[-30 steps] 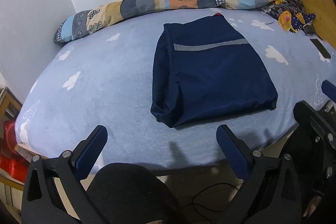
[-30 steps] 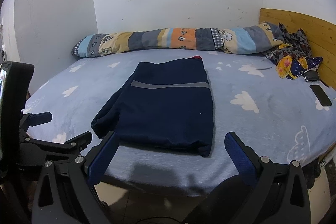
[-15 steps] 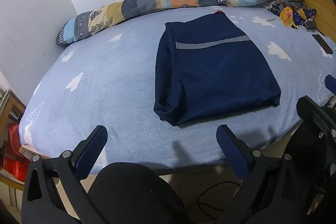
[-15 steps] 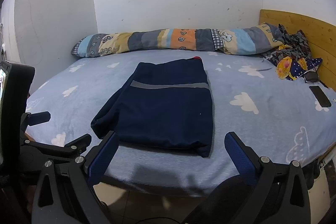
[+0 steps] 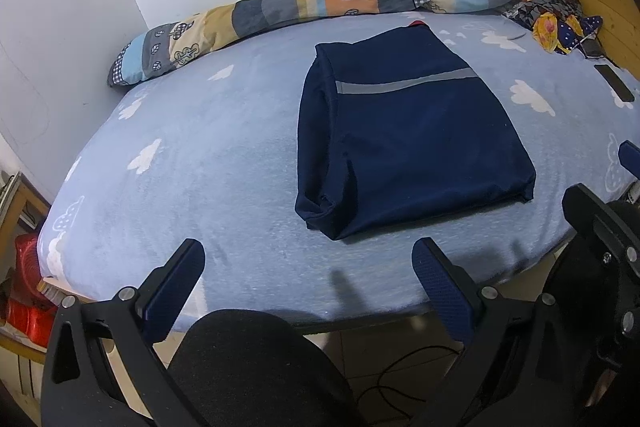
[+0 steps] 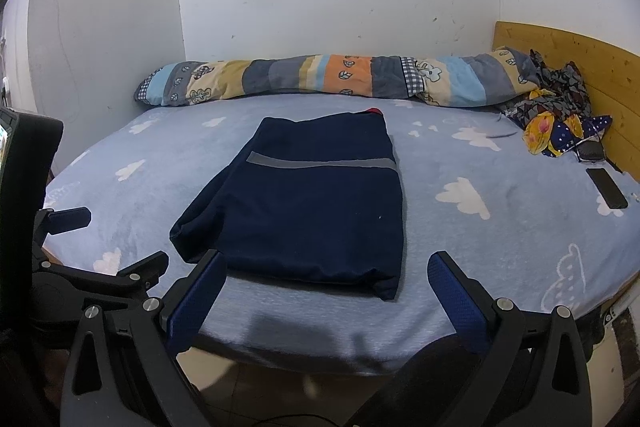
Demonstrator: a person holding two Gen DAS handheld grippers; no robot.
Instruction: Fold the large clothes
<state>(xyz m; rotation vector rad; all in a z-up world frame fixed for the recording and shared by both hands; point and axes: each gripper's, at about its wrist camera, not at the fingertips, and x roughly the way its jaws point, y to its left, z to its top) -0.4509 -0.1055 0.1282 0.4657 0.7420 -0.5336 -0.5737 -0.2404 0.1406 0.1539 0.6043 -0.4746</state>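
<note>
- since the earlier frames, both views have drawn back and tilted slightly; the navy garment (image 5: 408,143) itself lies unchanged on the bed (image 5: 200,163).
- we read the garment as already folded into a compact rectangle, grey stripe (image 6: 320,163) uppermost, resting near the middle of the bed toward its near edge.
- left gripper (image 5: 308,283): jaws spread wide and empty, held at the near edge of the bed, apart from the cloth.
- right gripper (image 6: 328,287): jaws likewise spread and empty, framing the near hem of the garment without touching it.
- step in hand, as we judge it: the fold looks finished or close to it; the left corner (image 5: 320,207) bulges loosely.
- next move, if any, calls for pinching that loose corner and flattening it, or a further halving.
- surroundings: a long patchwork bolster (image 6: 328,79) along the wall, a patterned bundle (image 6: 556,123) and a dark phone (image 6: 606,187) near the wooden headboard (image 6: 592,67), all well apart from the garment.
- nothing on the bed stands in our way; a cable (image 5: 400,379) lies on the floor below the bed.
</note>
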